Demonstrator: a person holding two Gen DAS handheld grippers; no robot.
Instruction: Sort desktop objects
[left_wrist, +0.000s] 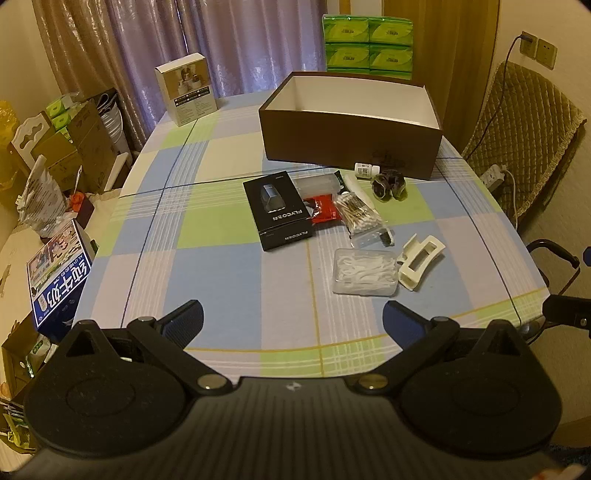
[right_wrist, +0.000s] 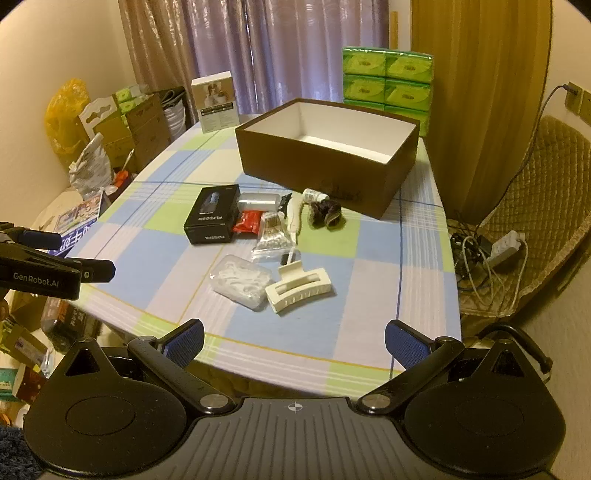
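Both jaws are gaping empty over the desk's (left_wrist: 221, 280) near edge, the hair claw (right_wrist: 299, 291) (cream) lying well ahead.

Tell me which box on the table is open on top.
The large brown box: its top is open and its white inside shows. The black FLYCO box and the upright white box are closed.
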